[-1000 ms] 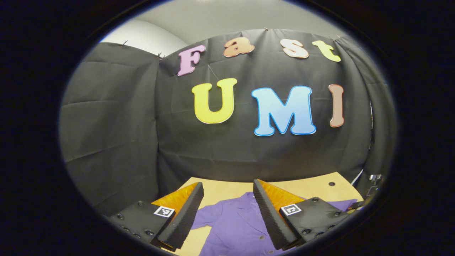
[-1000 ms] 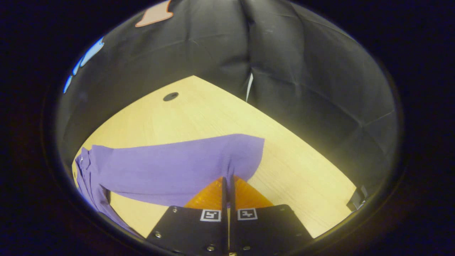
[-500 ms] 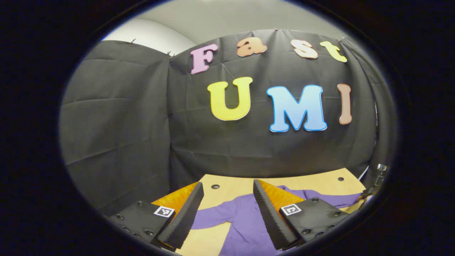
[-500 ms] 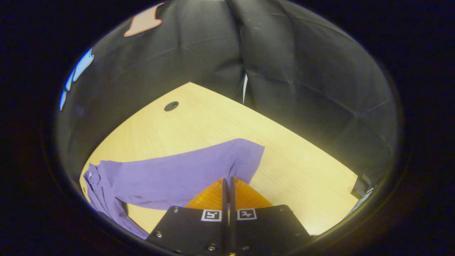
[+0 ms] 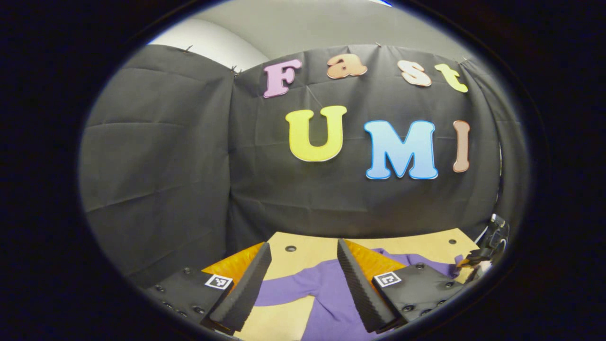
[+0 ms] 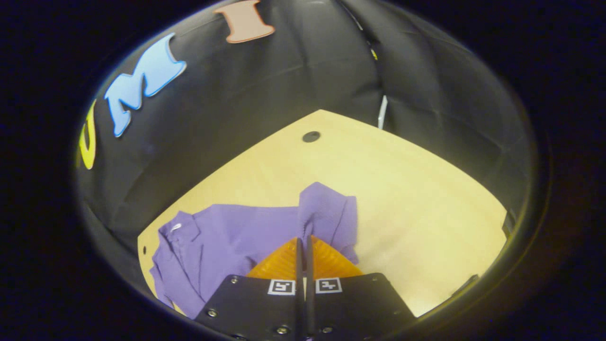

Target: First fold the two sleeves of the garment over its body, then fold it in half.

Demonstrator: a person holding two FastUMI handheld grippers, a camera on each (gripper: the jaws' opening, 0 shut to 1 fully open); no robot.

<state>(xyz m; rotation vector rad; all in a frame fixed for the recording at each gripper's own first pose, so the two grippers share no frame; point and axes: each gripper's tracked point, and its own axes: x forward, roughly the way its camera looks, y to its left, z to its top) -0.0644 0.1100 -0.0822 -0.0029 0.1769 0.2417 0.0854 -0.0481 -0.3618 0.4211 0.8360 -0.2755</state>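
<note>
- My right gripper (image 6: 303,239) has its fingers pressed flat together on the purple garment's (image 6: 227,241) right sleeve (image 6: 326,215), pinching a ridge of cloth that rises between them.
- In the right gripper view that sleeve is bunched up just beside the garment's body, its cuff end drooping toward the counter (image 6: 407,189).
- The garment itself lies on the counter, collar (image 6: 177,232) toward the booth's black wall (image 6: 265,90); I can make out the button placket running down from the collar.
- A dark round hole (image 6: 311,137) sits in the counter beyond the sleeve, well apart from the garment and near the wall.
- My left gripper (image 5: 300,265) holds its fingers wide apart with nothing between them; it hangs above the counter (image 5: 416,246), aimed mostly at the wall (image 5: 189,156).
- In the left gripper view, the garment (image 5: 326,289) shows through the gap between the fingers, with its other sleeve (image 5: 284,291) stretched flat along the counter away from the body.
- Past the garment, at the far edge of the left gripper view, I see the other gripper (image 5: 480,258) against the cloth; I cannot tell its grip from there.
- Two dark holes in the counter lie beyond the garment in that view, close to the wall.
</note>
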